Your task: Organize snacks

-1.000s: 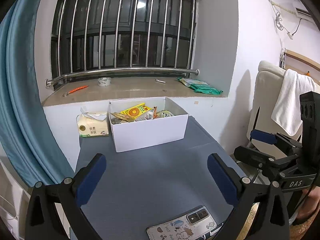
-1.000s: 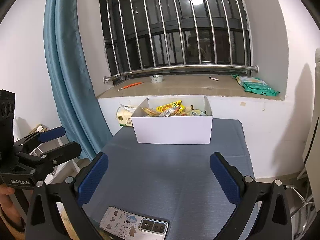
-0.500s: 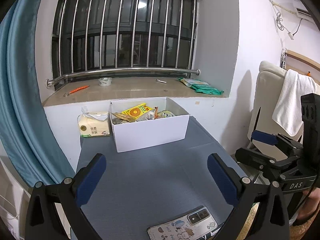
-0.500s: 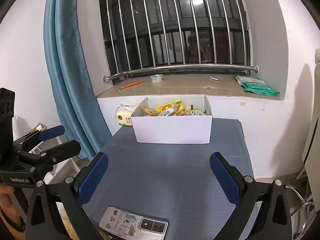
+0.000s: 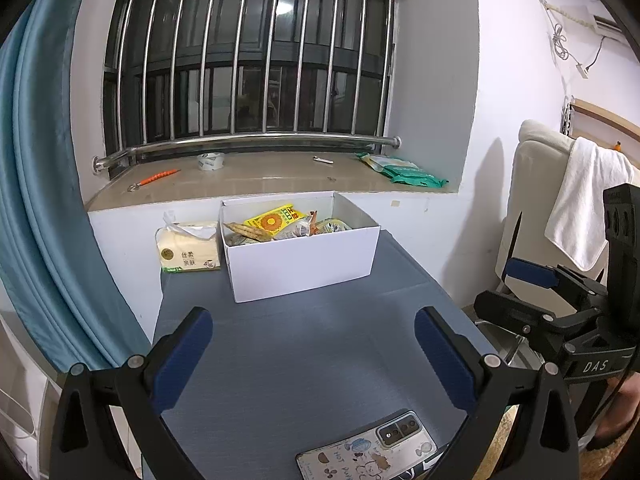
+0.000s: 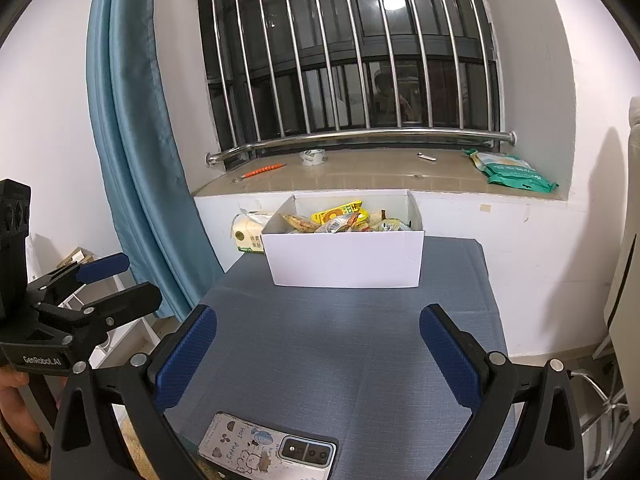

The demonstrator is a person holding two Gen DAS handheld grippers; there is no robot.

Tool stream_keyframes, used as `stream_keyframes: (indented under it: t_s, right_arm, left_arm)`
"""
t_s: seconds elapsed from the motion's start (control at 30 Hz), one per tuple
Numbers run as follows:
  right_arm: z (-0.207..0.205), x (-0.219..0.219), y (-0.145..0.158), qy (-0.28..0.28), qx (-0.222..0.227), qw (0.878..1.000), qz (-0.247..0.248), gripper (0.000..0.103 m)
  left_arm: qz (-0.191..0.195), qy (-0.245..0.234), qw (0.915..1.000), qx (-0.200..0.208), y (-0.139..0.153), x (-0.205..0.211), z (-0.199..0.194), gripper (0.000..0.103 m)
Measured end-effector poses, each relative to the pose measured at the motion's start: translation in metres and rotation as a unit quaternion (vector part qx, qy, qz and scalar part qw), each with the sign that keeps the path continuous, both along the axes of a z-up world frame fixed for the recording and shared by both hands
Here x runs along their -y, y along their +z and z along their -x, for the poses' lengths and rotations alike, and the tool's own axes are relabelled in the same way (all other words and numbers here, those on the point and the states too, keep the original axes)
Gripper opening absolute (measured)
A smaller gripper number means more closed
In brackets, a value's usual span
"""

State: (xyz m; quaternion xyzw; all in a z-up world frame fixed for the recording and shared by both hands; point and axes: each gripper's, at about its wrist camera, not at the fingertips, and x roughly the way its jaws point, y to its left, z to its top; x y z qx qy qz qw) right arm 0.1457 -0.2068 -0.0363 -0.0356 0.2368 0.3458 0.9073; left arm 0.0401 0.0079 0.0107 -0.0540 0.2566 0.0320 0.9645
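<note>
A white rectangular cardboard box (image 5: pixel 300 256) sits at the far end of the grey-blue cloth-covered table (image 5: pixel 320 344), at twelve o'clock from both grippers, just under the windowsill. It is filled with snack packets (image 6: pixel 344 222), a yellow one (image 5: pixel 276 220) showing on top. A pale yellow pack of tissues (image 5: pixel 188 252) stands just beside the box at its nine o'clock.

The left gripper (image 5: pixel 314 356) hangs over the near part of the table, its blue-padded fingers (image 5: pixel 180 356) spread wide with nothing between them. The right gripper (image 6: pixel 318 354) is likewise spread wide and empty, off at three o'clock from the left one. Both are well apart from the box.

A phone in a white cartoon-printed case (image 6: pixel 268 450) lies flat on the near edge of the table, at six o'clock, below the fingers. On the stone sill, a roll of tape (image 5: pixel 211 161) rests at eleven o'clock and green packets (image 6: pixel 510 172) at two o'clock.
</note>
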Motion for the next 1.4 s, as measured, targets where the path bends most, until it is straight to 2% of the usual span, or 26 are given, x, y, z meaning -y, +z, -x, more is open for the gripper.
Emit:
stream_keyframes:
  t_s: [1.07, 1.4]
  right_arm:
    - [0.0003, -0.0014, -0.0027, -0.003, -0.001, 1.000, 0.001, 0.103]
    - [0.0009, -0.0024, -0.0027, -0.002, -0.001, 1.000, 0.002, 0.103]
  left_arm:
    - [0.001, -0.008, 0.9999, -0.006, -0.0057, -0.0009, -0.0013, 0.103]
    - [-0.013, 0.000, 0.9999, -0.001, -0.0051, 0.0002, -0.0002, 0.103]
